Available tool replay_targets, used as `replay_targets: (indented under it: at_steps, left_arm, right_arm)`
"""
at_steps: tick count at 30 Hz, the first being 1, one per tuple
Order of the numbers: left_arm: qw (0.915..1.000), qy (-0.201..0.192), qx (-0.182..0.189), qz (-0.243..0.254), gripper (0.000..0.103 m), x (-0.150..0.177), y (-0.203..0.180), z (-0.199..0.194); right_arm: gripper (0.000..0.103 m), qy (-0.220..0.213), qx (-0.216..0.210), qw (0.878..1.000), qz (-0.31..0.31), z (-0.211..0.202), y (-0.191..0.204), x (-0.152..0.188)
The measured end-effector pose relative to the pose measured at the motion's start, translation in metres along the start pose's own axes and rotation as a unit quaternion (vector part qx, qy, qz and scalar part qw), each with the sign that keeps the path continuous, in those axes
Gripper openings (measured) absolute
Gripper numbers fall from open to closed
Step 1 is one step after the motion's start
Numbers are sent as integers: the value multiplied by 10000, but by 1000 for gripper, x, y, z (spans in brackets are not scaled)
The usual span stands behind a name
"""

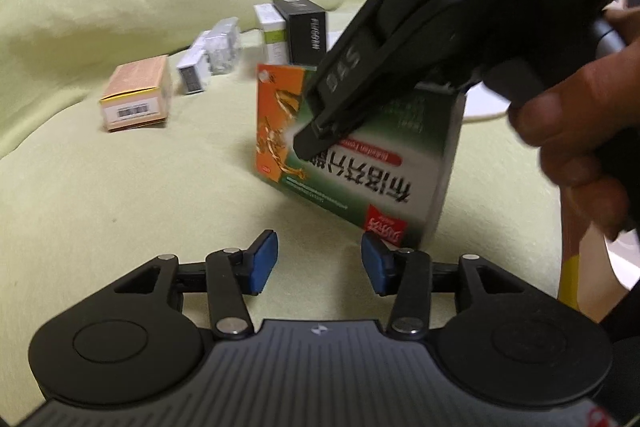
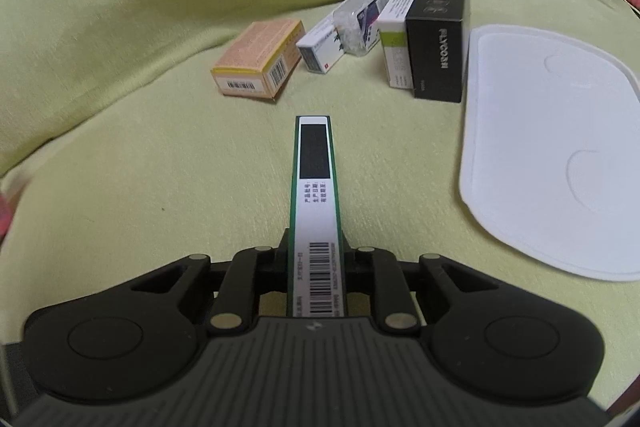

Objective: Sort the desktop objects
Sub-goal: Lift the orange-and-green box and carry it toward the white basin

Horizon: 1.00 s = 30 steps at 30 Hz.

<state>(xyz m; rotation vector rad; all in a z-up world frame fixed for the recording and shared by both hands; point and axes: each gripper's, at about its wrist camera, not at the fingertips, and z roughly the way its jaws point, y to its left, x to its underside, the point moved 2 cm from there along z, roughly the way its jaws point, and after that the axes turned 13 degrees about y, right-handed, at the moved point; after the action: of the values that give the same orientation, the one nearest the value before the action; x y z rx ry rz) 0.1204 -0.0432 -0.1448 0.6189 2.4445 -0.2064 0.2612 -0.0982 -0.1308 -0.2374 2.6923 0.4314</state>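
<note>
Green-and-orange flat box point(image 1: 352, 151), red-labelled

Your right claw point(image 2: 315, 259) has the flat green-and-orange box point(image 1: 352, 155) pinched by its thin sides, lifted off the cloth — barcode edge facing you. Ahead, well apart: a peach box point(image 2: 258, 63) to the left, a black box point(image 2: 438, 39) upright to the right.

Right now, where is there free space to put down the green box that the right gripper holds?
Bare cloth lies before the orange box, and the white tray is bare. The back row by the black box is crowded. The right gripper holds the green box.
</note>
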Motion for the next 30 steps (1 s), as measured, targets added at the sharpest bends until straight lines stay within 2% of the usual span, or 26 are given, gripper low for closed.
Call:
replay_targets:
  at_steps: [6, 11, 18, 24, 30]
  left_arm:
    - [9975, 83, 243, 653, 52, -9, -13, 6]
    - [9894, -63, 396, 1397, 52, -12, -36, 2]
    - [9645, -268, 767, 2511, 52, -13, -80, -14]
    - [9466, -541, 949, 3034, 52, -28, -125, -38]
    - [9233, -794, 1202, 3560, 52, -39, -185, -59]
  right_arm:
    - [16, -85, -206, 9997, 67, -20, -5, 12]
    - [16, -206, -298, 9990, 274, -44, -17, 29]
    - [16, -380, -487, 9967, 518, -87, -42, 63]
    - [16, -731, -221, 9955, 559, -144, -60, 94]
    - [16, -1062, 200, 9908, 813, -198, -81, 128]
